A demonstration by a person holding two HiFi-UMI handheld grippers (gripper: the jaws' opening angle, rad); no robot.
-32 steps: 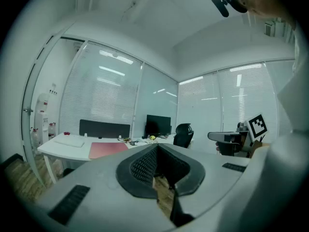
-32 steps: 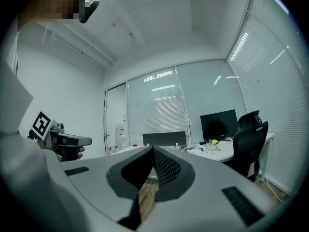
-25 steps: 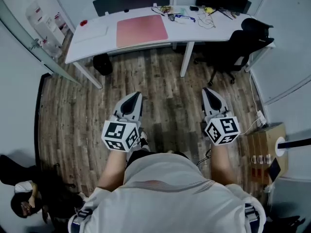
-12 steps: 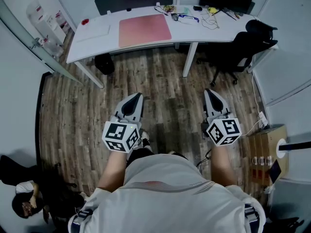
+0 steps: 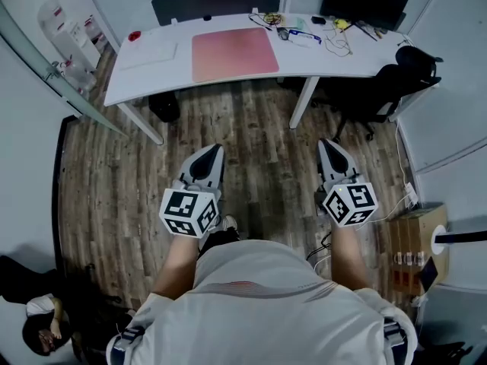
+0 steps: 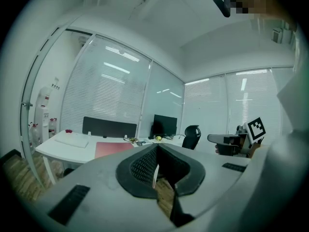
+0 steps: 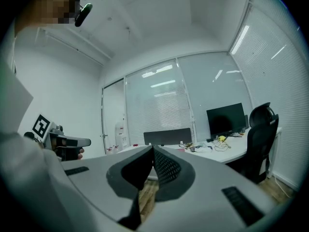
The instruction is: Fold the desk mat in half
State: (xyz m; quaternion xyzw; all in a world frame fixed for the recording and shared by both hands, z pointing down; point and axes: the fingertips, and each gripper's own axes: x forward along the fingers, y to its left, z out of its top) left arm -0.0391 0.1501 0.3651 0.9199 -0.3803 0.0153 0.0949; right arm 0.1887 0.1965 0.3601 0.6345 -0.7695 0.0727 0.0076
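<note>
And there's the desk mat point(image 5: 234, 54): a pink rectangle, spread out flat and fully unfolded on the white desk point(image 5: 144, 80). It sits around the middle of the top, its long side close along the desk's near edge. In the left gripper view it's a thin reddish sheet, flush against the surface.

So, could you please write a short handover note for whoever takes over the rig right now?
The left gripper is shut and empty, over the floor, short of the desk.
The right gripper is shut and empty, level with it.
The mat lies flat and unfolded on the desk.
Done: nothing yet.
Left: reach the desk, grip one mat edge, fold it in half.
</note>
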